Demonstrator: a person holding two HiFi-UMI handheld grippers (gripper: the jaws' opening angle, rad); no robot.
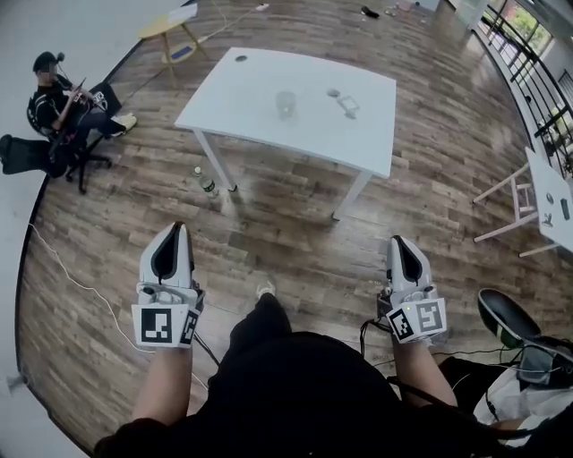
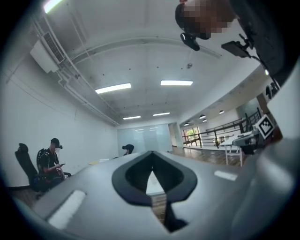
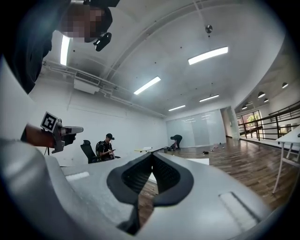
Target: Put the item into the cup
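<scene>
A white table (image 1: 260,80) stands on the wooden floor some way ahead of me. On it stands a clear cup (image 1: 285,103), with a small flat item (image 1: 348,105) and a small round piece (image 1: 333,92) to its right. My left gripper (image 1: 178,229) and right gripper (image 1: 399,240) are held level at waist height, well short of the table. In the left gripper view the jaws of the left gripper (image 2: 151,152) meet at the tips with nothing between them. The right gripper (image 3: 152,153) is likewise shut and empty.
A bottle (image 1: 207,183) stands on the floor by the table's near left leg. A seated person (image 1: 63,107) is at the far left, with a small yellow table (image 1: 166,27) beyond. Another white table (image 1: 551,192) is at right, a black chair (image 1: 506,318) near my right side.
</scene>
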